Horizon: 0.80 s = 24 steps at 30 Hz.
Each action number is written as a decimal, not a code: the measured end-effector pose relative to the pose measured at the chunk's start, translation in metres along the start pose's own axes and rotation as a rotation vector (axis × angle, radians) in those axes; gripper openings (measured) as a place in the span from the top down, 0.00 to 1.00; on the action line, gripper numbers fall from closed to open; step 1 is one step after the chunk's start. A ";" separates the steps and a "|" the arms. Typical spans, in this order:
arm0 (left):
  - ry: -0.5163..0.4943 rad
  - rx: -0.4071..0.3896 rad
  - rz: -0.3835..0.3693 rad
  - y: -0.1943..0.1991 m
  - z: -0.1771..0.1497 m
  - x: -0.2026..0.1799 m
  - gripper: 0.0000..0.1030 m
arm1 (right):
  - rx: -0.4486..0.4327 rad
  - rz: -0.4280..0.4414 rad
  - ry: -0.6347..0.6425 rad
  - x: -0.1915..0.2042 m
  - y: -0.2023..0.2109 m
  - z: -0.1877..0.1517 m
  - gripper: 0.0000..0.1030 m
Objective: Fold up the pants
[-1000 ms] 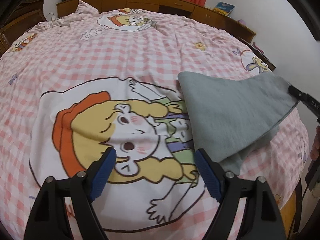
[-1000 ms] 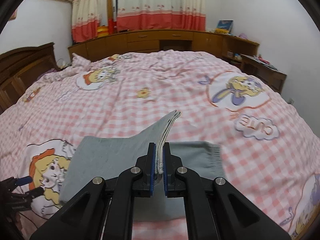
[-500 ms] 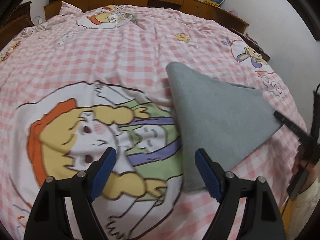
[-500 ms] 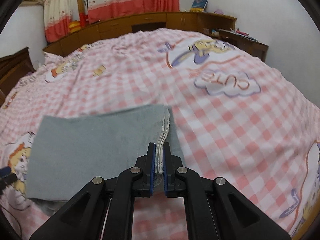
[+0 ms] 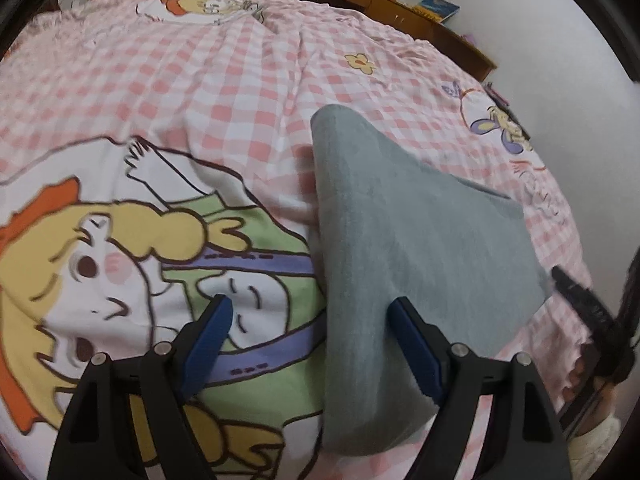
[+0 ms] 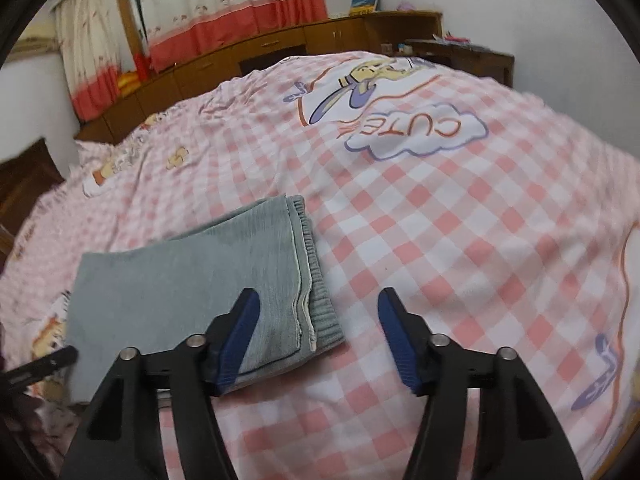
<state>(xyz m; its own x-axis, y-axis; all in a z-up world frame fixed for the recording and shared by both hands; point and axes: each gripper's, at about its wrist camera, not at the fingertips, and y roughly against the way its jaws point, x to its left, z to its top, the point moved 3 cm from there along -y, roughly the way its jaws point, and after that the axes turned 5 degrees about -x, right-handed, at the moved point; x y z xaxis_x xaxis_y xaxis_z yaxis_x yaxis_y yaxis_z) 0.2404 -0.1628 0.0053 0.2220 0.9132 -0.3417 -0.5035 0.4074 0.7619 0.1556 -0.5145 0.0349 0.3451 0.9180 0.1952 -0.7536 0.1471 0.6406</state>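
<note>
both tongs spread wide, nothing gripped. left tongs point(image 5: 308, 330) hover over the near fold edge of the grey pants point(image 5: 404, 248); the right blue pad overlaps the cloth in view, contact cannot be told. right tongs point(image 6: 318, 336) hover at the stacked hem end of the pants point(image 6: 192, 280); left pad over the cloth, right pad over bare bedsheet point(image 6: 460, 220). pants lie folded flat on the bed, layered edges and ribbed waistband visible at the right end. surface: pink-and-white checked bedsheet point(image 5: 200, 80) with cartoon girl print point(image 5: 100, 248) beside the pants and a "cute" cloud print point(image 6: 416, 128) farther off. room: wooden cabinets point(image 6: 260, 52) along the far wall, red-and-cream curtains point(image 6: 224, 4), white walls.
</note>
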 end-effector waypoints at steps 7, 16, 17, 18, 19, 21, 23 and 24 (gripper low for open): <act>-0.031 0.030 -0.065 -0.012 -0.005 -0.015 0.38 | 0.090 0.042 -0.002 0.003 -0.034 -0.018 0.39; -0.043 0.031 -0.073 -0.013 -0.008 -0.025 0.66 | 0.027 0.051 -0.005 0.012 -0.026 -0.007 0.85; -0.018 0.035 -0.075 -0.012 -0.007 -0.021 0.63 | 0.019 0.051 -0.003 0.013 -0.023 -0.005 0.86; 0.010 0.038 -0.081 -0.009 -0.006 -0.017 0.63 | 0.008 0.050 0.005 0.015 -0.020 -0.002 0.86; 0.022 0.037 -0.086 -0.008 -0.006 -0.015 0.63 | -0.006 0.046 0.021 0.017 -0.016 0.000 0.86; 0.036 0.022 -0.087 0.001 -0.003 -0.009 0.62 | -0.033 0.040 0.055 0.024 -0.009 0.005 0.87; 0.028 -0.001 -0.073 0.010 0.000 -0.003 0.62 | -0.066 0.029 0.107 0.034 0.001 0.009 0.87; 0.023 -0.006 -0.068 0.014 0.002 -0.001 0.61 | -0.076 0.026 0.130 0.039 0.003 0.011 0.87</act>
<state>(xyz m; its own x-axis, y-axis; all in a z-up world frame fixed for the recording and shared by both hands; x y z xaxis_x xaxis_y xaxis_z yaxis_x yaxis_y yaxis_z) 0.2350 -0.1574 0.0177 0.2365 0.8832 -0.4050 -0.4932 0.4682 0.7331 0.1725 -0.4825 0.0526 0.2533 0.9612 0.1098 -0.8033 0.1457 0.5774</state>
